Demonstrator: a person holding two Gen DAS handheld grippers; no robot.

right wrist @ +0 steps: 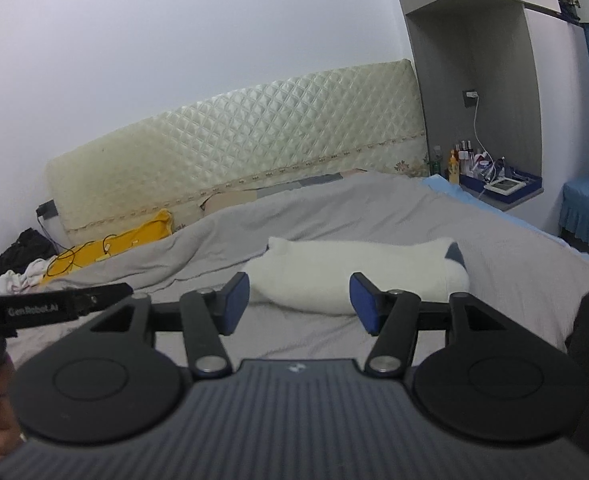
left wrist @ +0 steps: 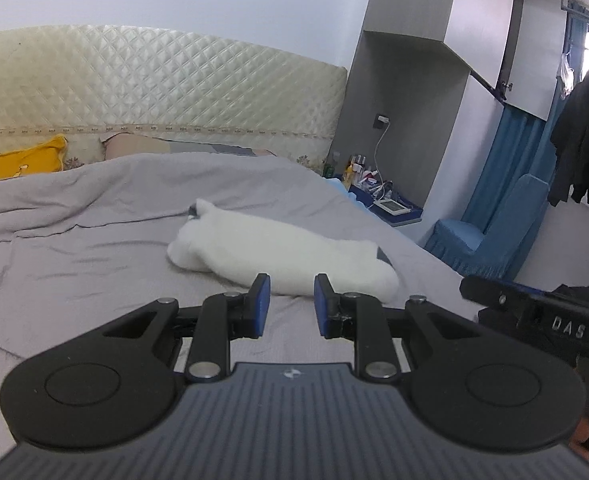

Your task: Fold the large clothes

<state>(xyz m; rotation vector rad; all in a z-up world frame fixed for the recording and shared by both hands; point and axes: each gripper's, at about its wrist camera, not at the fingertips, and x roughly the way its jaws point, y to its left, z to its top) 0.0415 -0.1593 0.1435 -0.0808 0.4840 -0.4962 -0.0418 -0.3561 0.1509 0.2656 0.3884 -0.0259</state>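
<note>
Here, both grippers hang released over the bed (left wrist: 94,248).
A folded white garment (left wrist: 282,252) lies just beyond the fingers of the left gripper (left wrist: 292,304) and right gripper (right wrist: 300,304); nothing sits between either pair.

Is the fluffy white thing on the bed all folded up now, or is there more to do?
It looks done: the white fleece garment lies as a compact folded bundle on the grey bedsheet. Nothing is in hand: the left hand-held gripper and the right hand-held gripper are both open, empty and short of it. What may be left is tidying or moving the bundle; I can't see another garment waiting.
</note>
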